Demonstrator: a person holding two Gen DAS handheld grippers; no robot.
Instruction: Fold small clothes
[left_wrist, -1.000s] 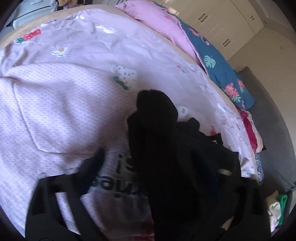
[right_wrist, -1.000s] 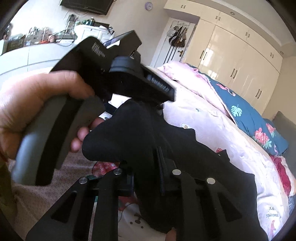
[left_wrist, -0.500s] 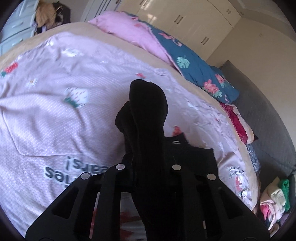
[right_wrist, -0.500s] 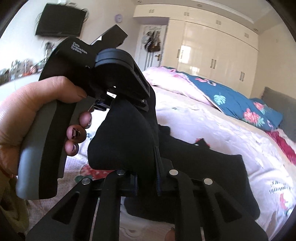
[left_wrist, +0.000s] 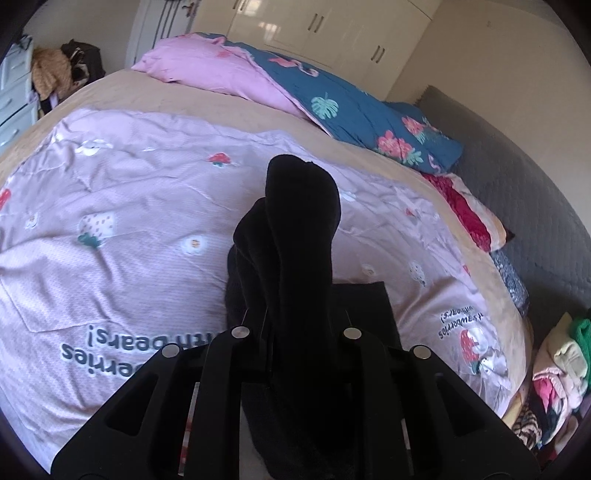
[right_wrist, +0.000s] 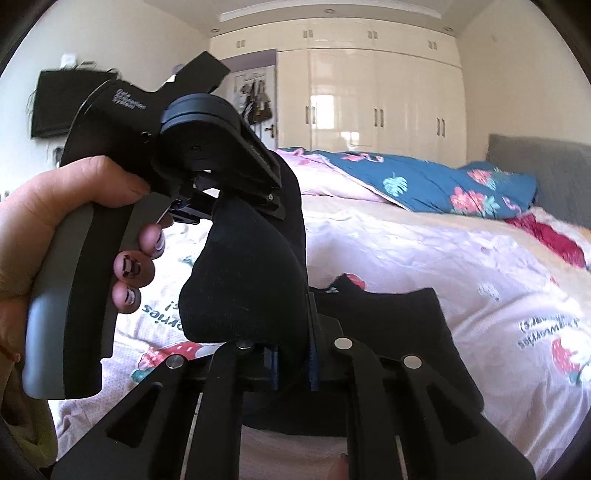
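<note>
Closest to the left wrist camera, the left gripper (left_wrist: 295, 332) has its jaws nearly together, pinching a black sock (left_wrist: 299, 229) whose rounded toe end sticks up and away between the fingers, above the bed. In the right wrist view, the right gripper (right_wrist: 291, 354) is likewise closed narrow on a bulging part of the same black sock (right_wrist: 247, 280), which rises from its jaws to the other gripper. That other gripper (right_wrist: 275, 201) is seen from the side, its grey handle wrapped by a person's hand (right_wrist: 55, 229) with painted nails. Just beyond both tools, a flat black garment (right_wrist: 399, 332) lies on a pale pink bedspread (left_wrist: 129, 206) printed with strawberries, flowers and grey lettering. Farther back on the bed sits a rumpled pink quilt (left_wrist: 214, 77) joined to a blue quilt (left_wrist: 354, 110) with flamingos and leaves, and a red cloth (left_wrist: 465, 210) lies near the grey headboard (left_wrist: 524, 177). At the bed's edge is a heap of mixed colourful clothes (left_wrist: 554, 373). Along the far wall stand glossy cream wardrobes (right_wrist: 384, 103), and a dark television (right_wrist: 55, 103) hangs on the left.
</note>
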